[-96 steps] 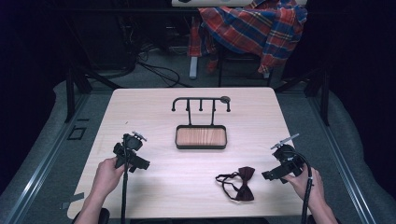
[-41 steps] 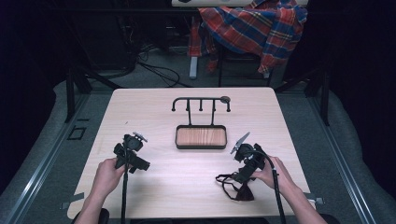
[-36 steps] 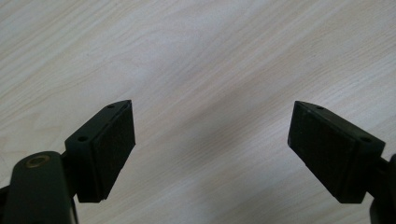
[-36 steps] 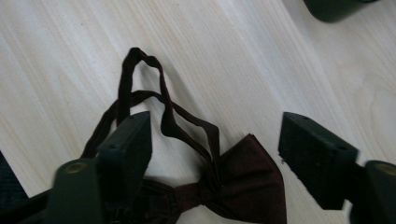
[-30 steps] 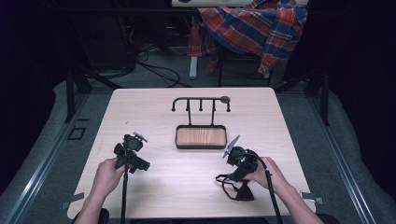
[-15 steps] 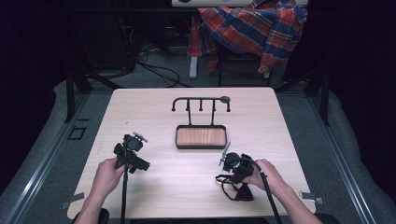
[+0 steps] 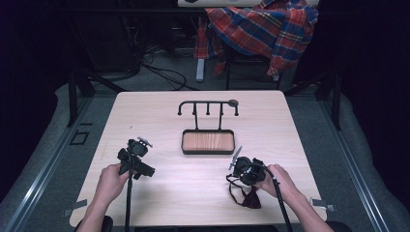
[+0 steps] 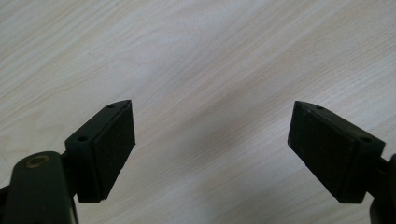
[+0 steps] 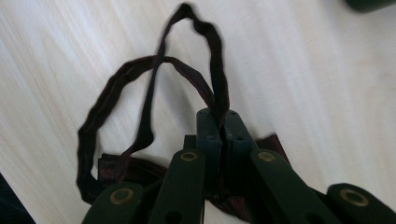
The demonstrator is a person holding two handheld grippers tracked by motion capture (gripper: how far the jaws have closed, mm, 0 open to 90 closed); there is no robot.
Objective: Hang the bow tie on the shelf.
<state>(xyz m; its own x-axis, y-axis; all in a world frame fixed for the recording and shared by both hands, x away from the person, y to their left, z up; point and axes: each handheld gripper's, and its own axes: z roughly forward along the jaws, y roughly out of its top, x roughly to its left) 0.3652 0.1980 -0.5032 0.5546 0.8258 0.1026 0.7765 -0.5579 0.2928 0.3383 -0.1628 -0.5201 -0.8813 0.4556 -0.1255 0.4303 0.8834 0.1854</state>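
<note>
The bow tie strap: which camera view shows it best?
The right gripper view: the strap loops over the table, with the right gripper shut on it. The high view shows it small and partly hidden; the left gripper view shows bare tabletop.

Dim recording studio, lone wooden table [image 7: 159,116], floor cables [image 7: 159,72], black surroundings

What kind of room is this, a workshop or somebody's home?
Probably a lab or studio for recording hand tasks, not a home. A bare wooden table stands amid dark surroundings, cables lie on the floor behind it, and a person holds a cabled hand-held gripper in each hand.
</note>
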